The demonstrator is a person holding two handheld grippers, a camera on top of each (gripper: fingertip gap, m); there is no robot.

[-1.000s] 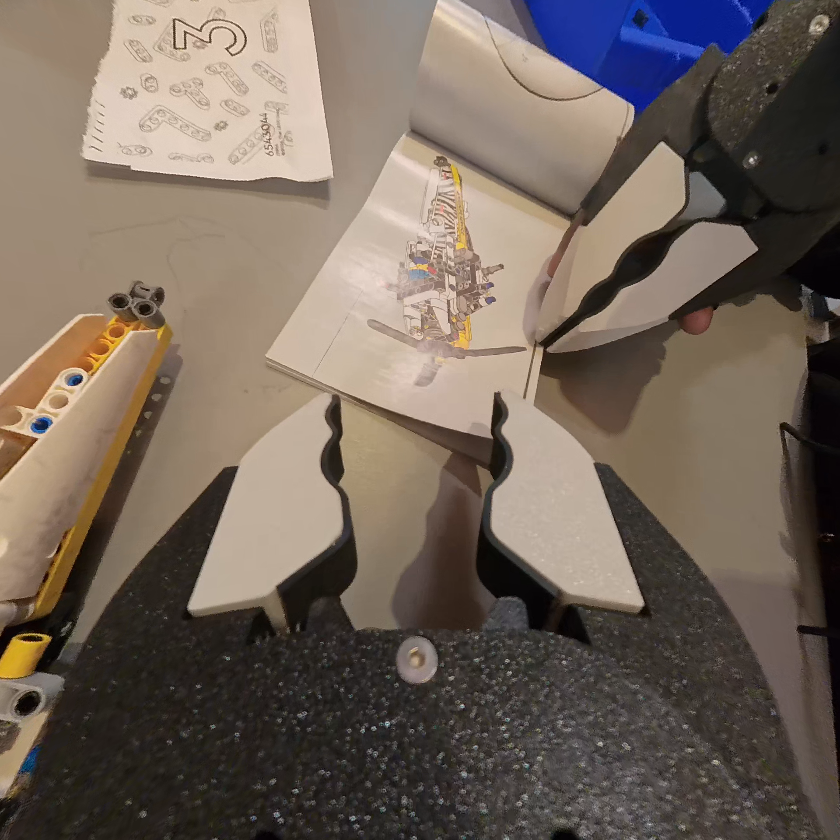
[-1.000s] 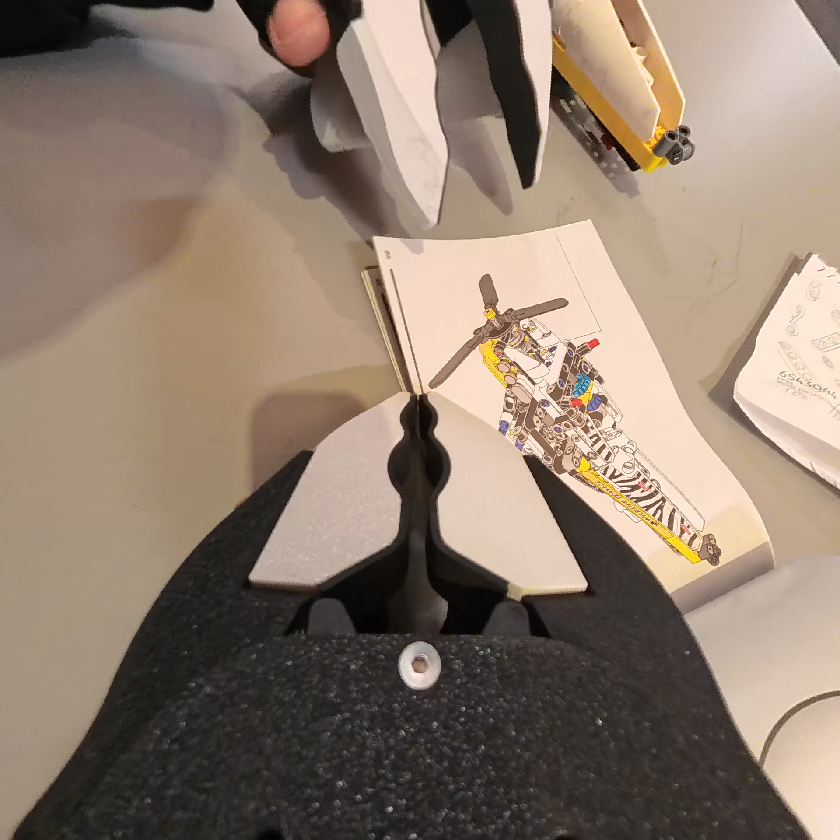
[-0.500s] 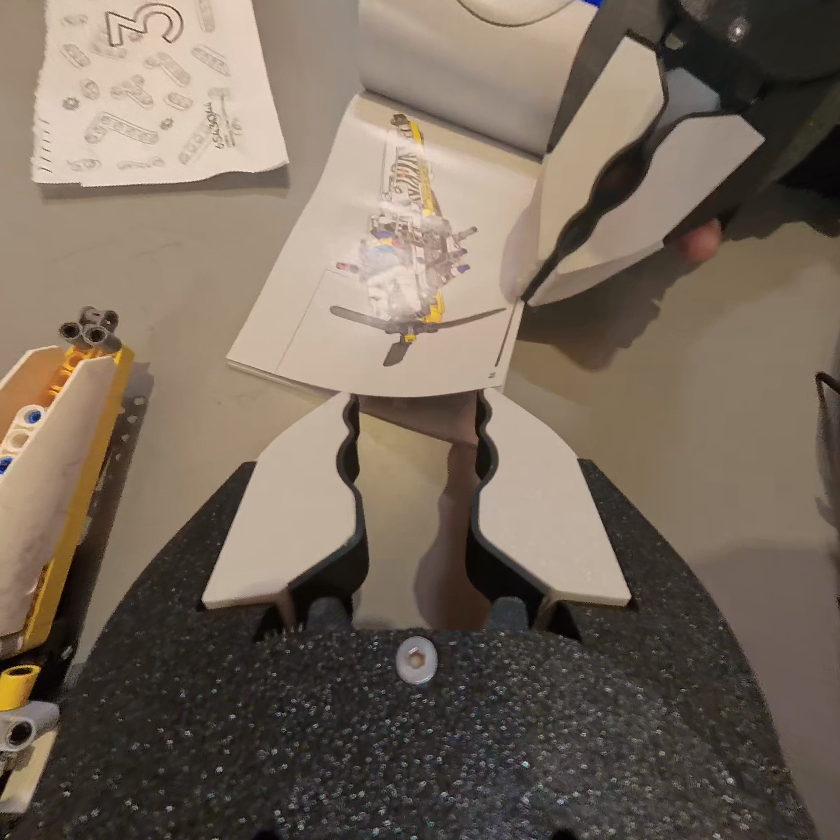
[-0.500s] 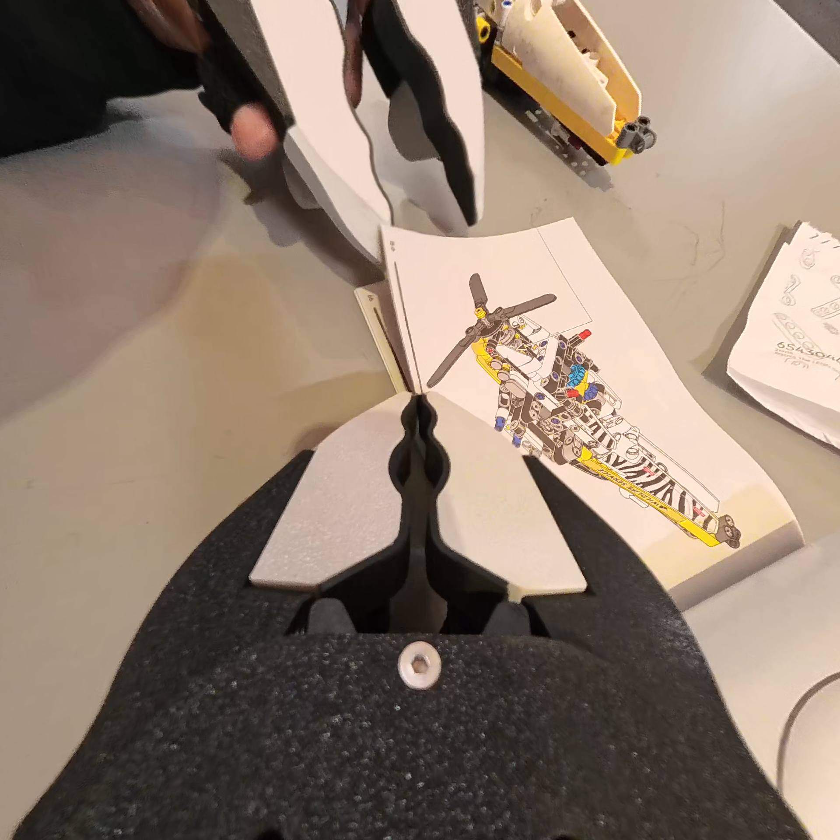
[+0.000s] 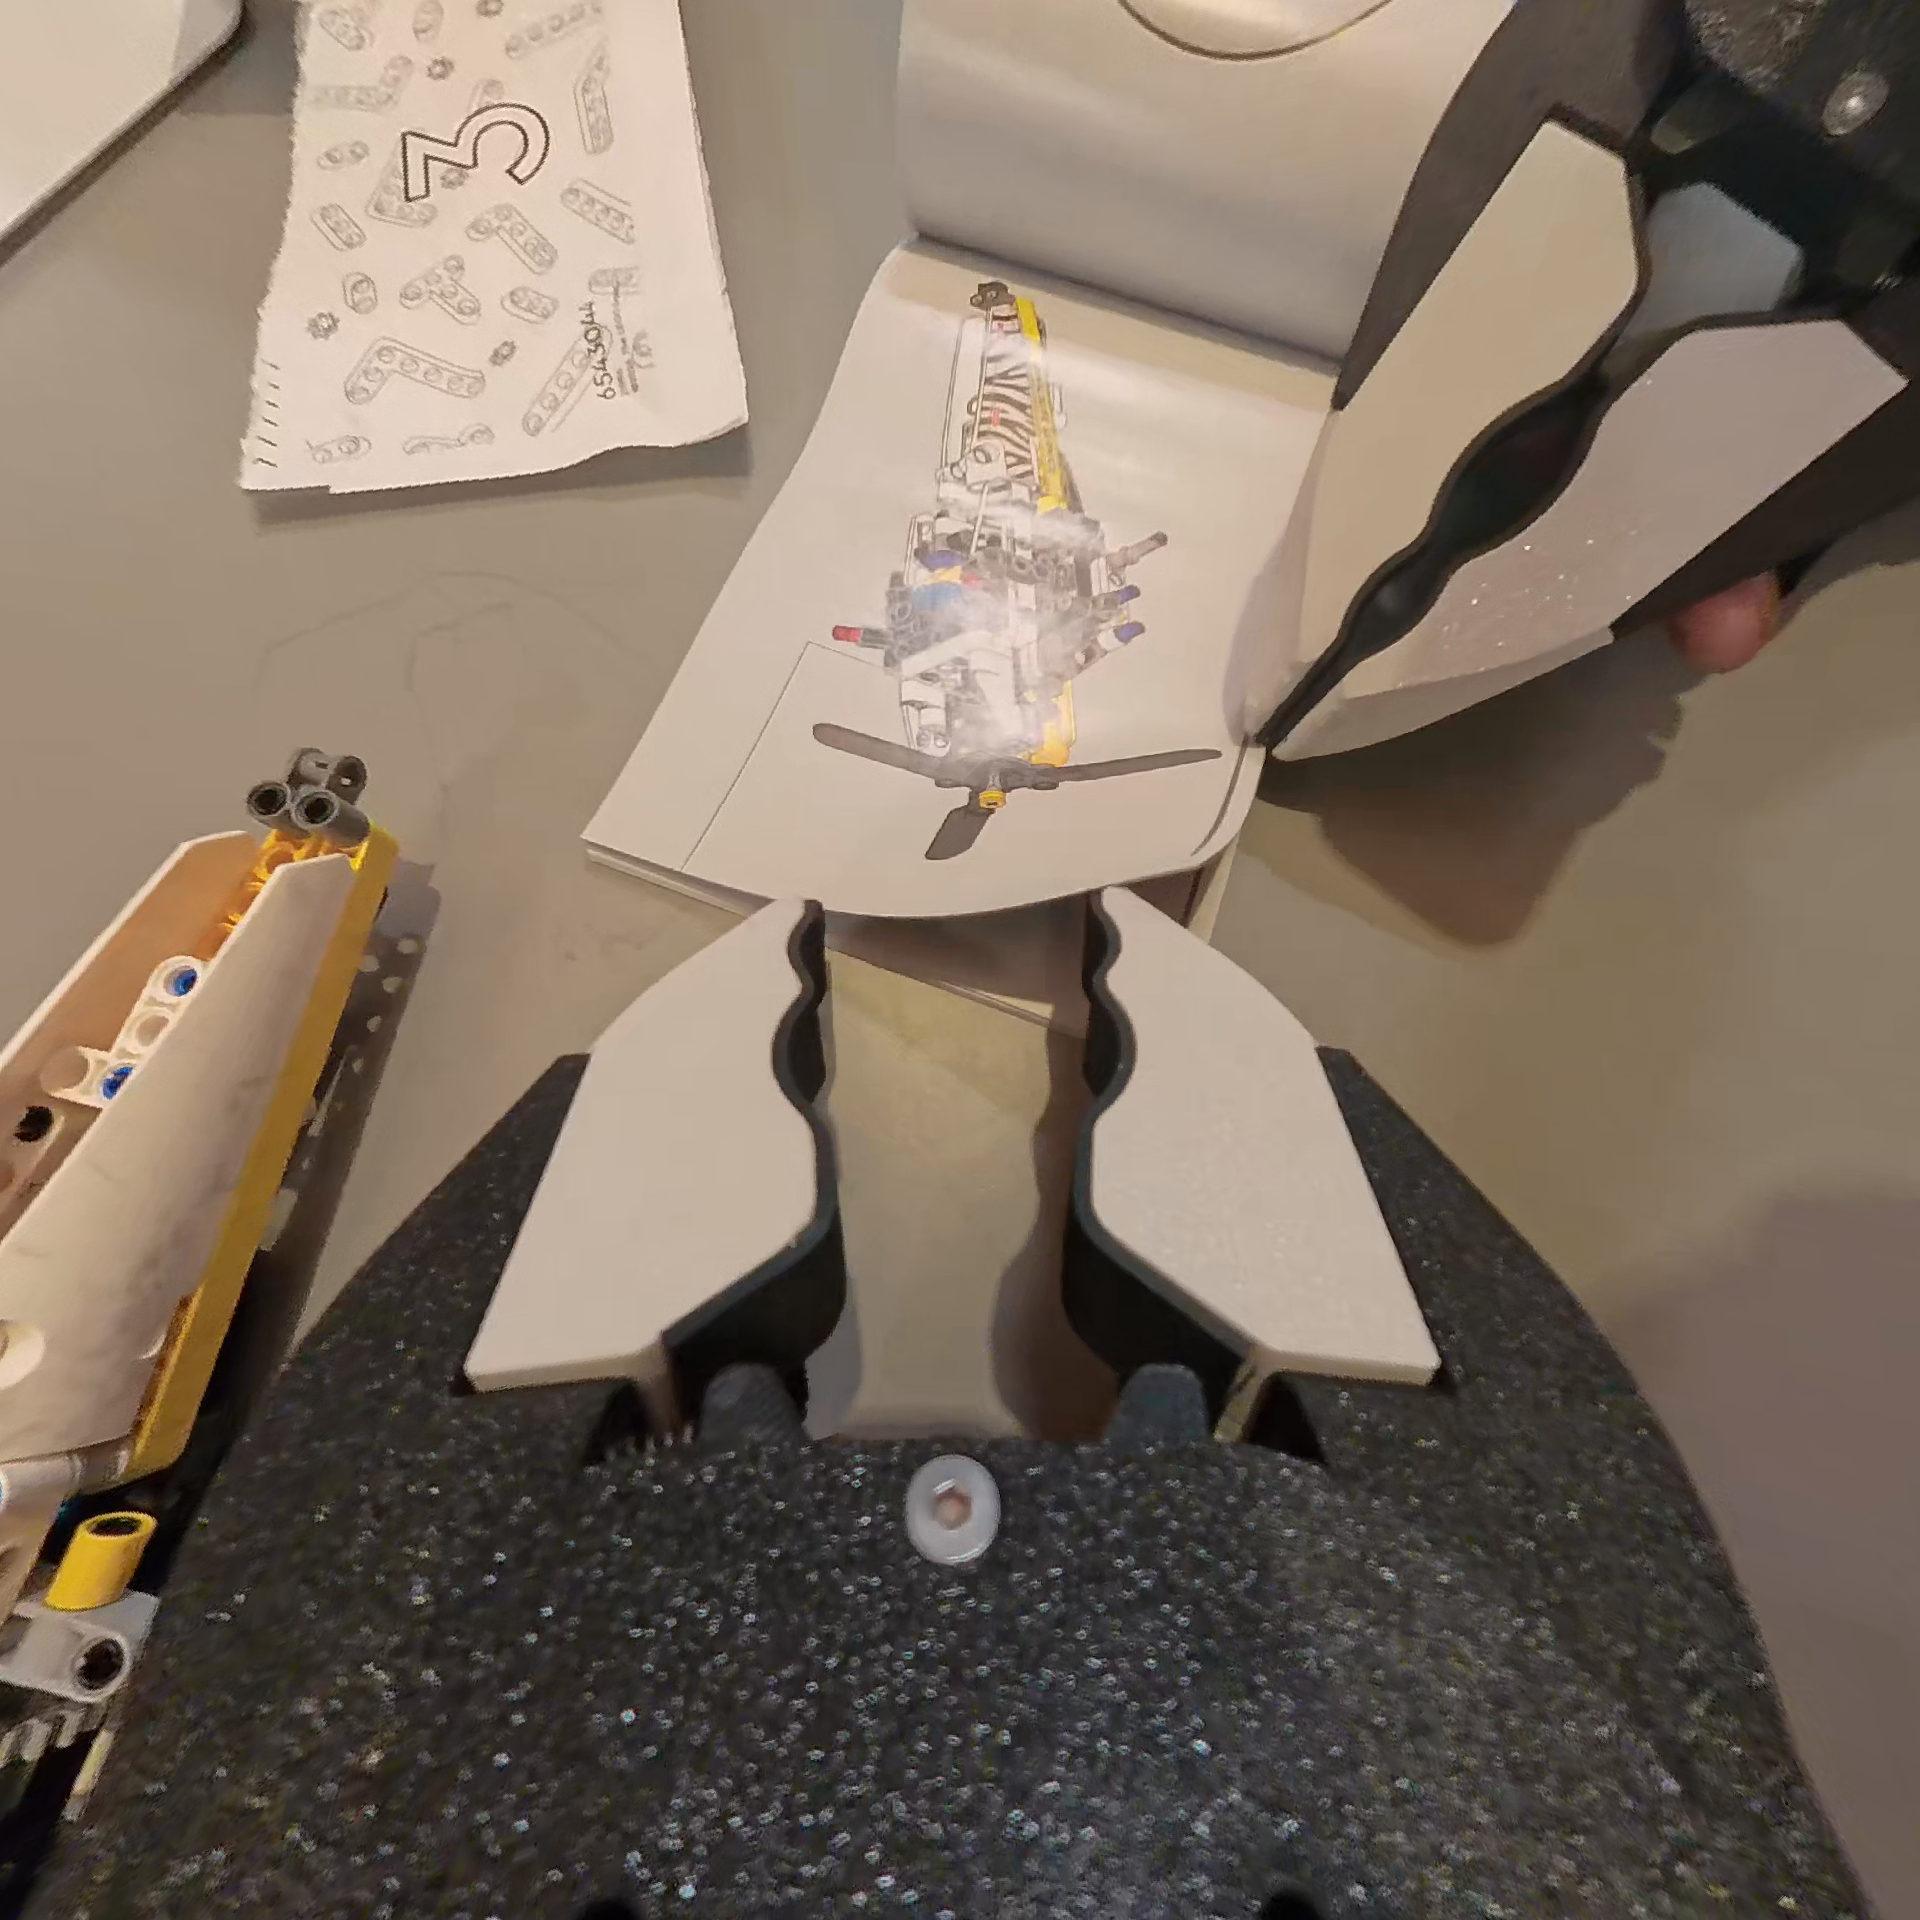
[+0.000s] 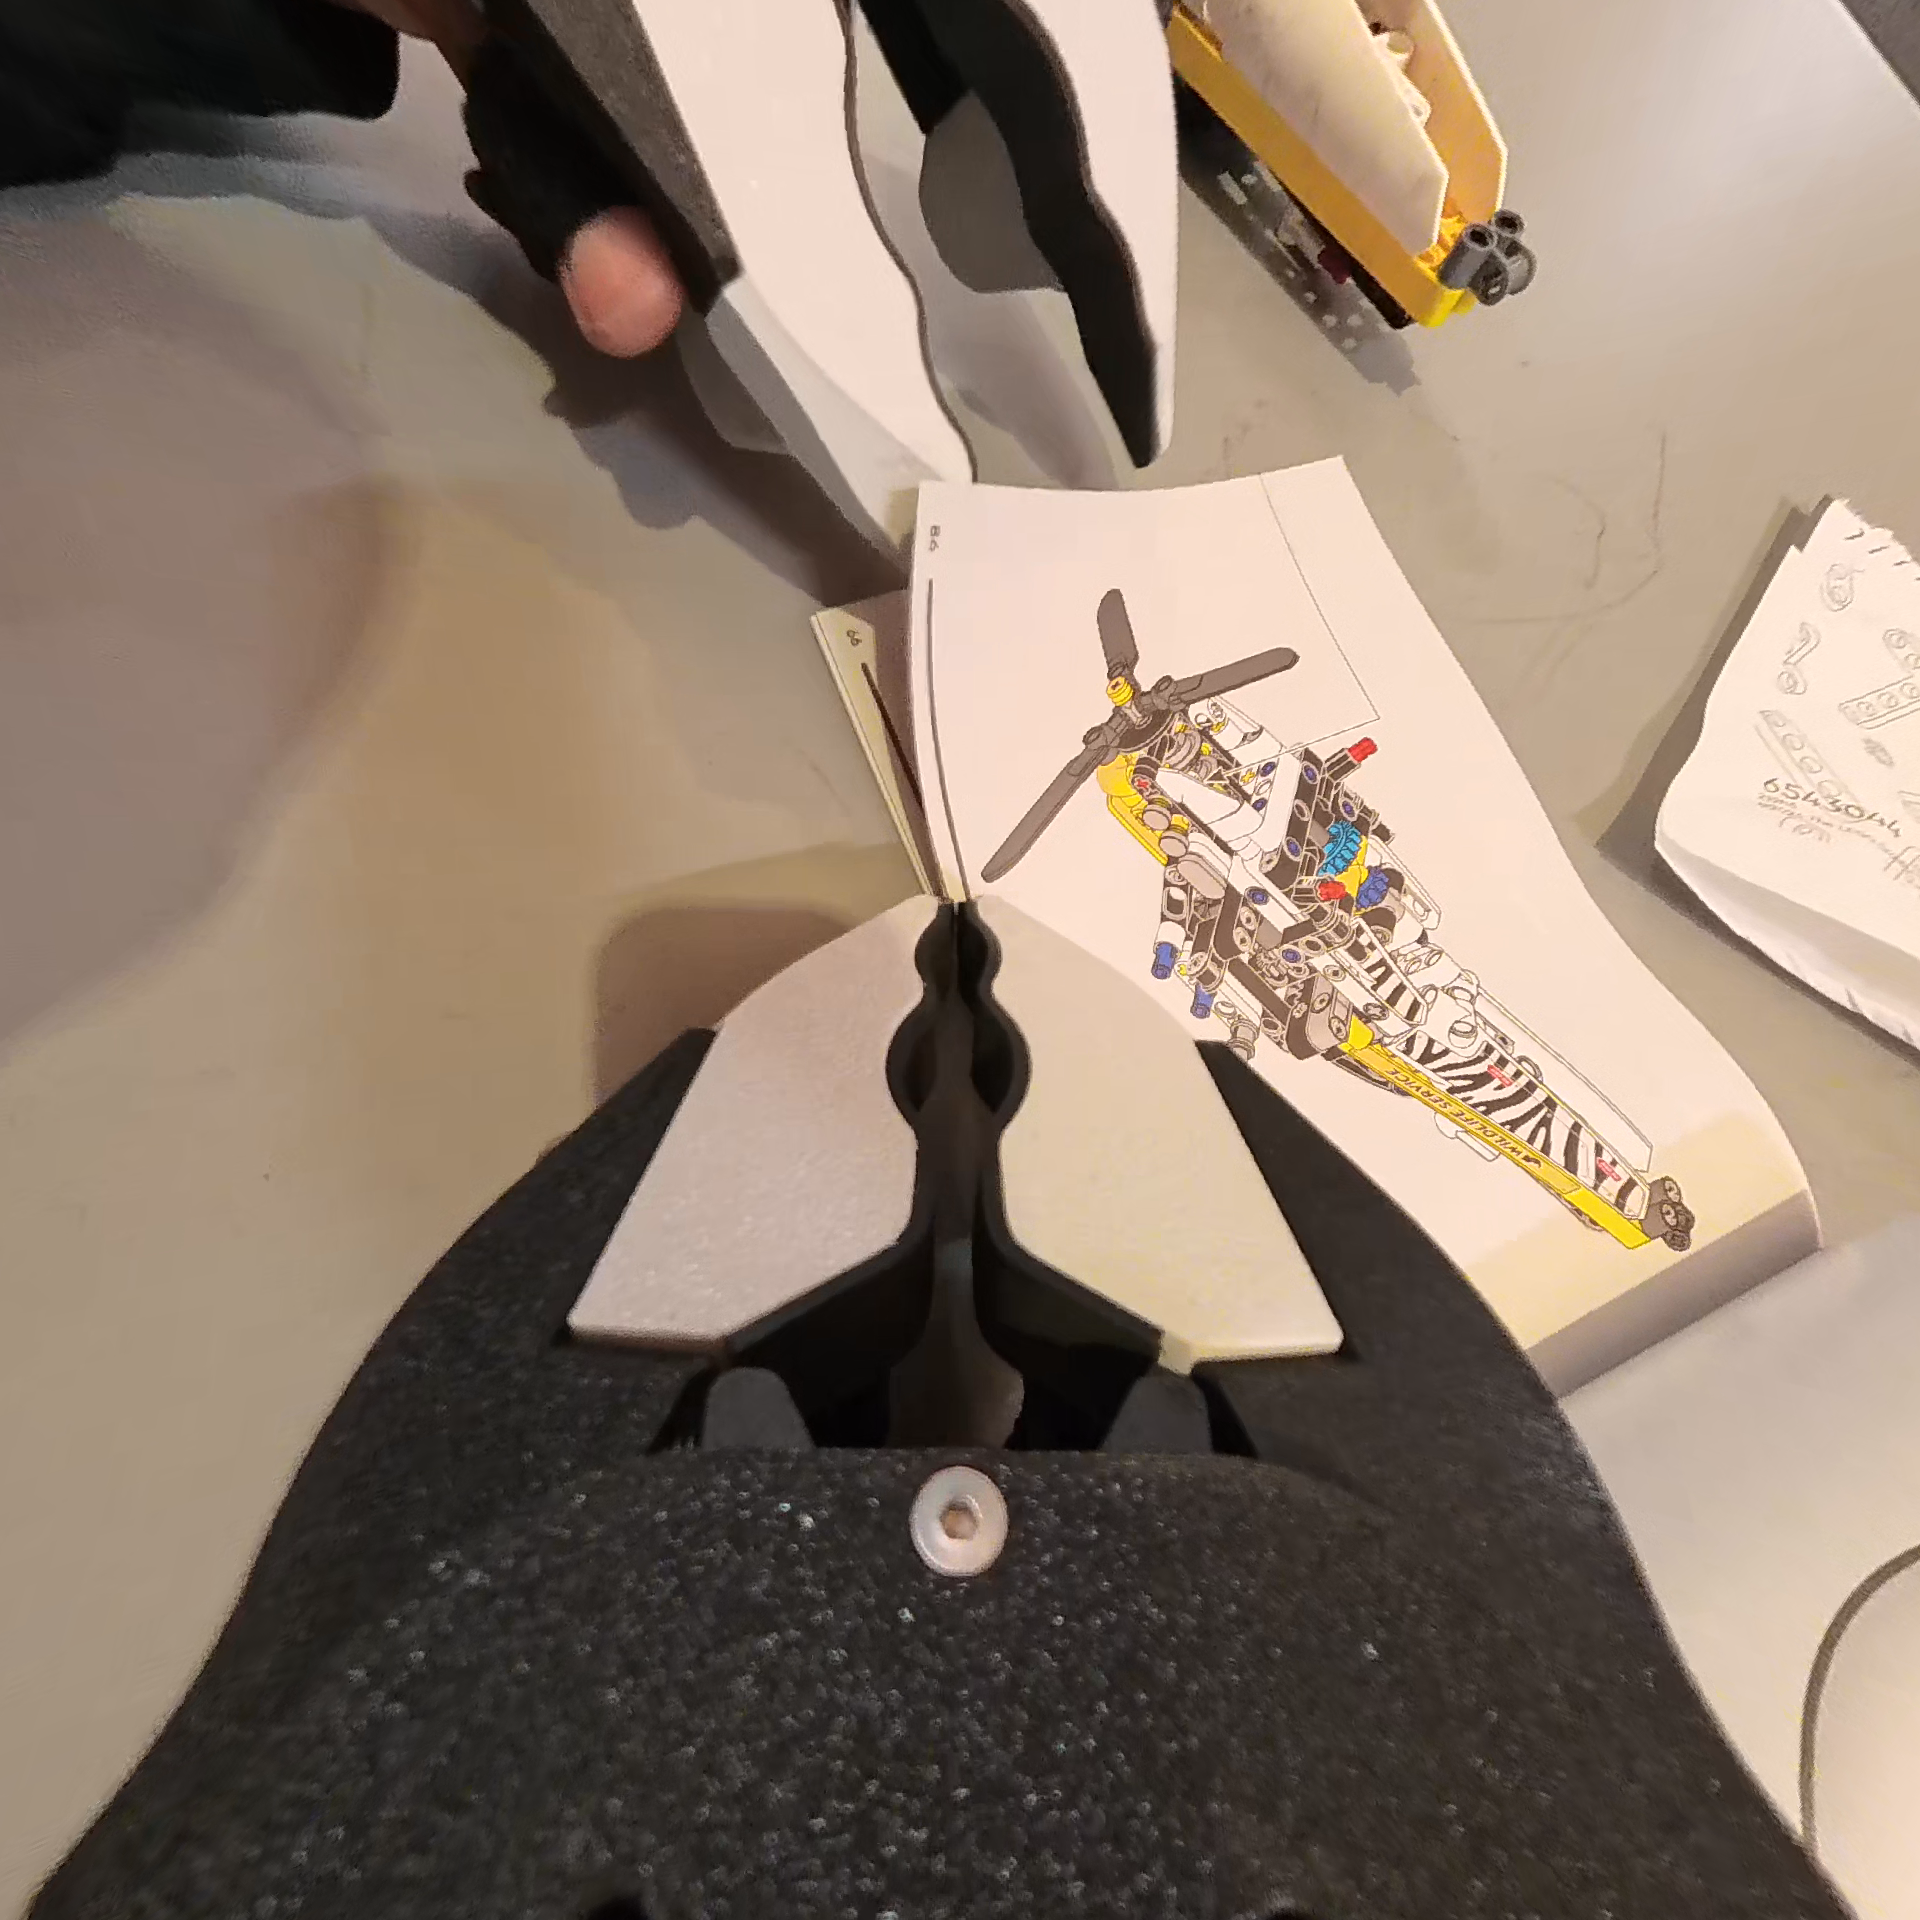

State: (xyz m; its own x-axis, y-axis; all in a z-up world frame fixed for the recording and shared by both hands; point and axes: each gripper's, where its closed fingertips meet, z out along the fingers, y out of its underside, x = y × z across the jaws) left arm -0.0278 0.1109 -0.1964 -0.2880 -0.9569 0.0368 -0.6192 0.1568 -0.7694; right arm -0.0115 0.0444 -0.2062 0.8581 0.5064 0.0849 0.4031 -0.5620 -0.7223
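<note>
An open instruction booklet lies on the grey table. Its top page, with a drawing of a yellow and white helicopter, is lifted and curves upward. My right gripper is shut on that page at its corner; the left wrist view shows it pinching there. The lower pages stay flat. My left gripper is open, its fingertips at the lifted page's near edge, with no pad pressing on it. It shows at the top of the right wrist view.
A yellow and white brick model lies to the left. A white printed paper bag lies beyond it. The booklet's turned-back pages curl up behind. A person's fingertip shows by the right gripper.
My left gripper has narrowed somewhat and moved in to the page's near edge. My right gripper, still shut on the page, has lifted its corner so the page bows upward.
</note>
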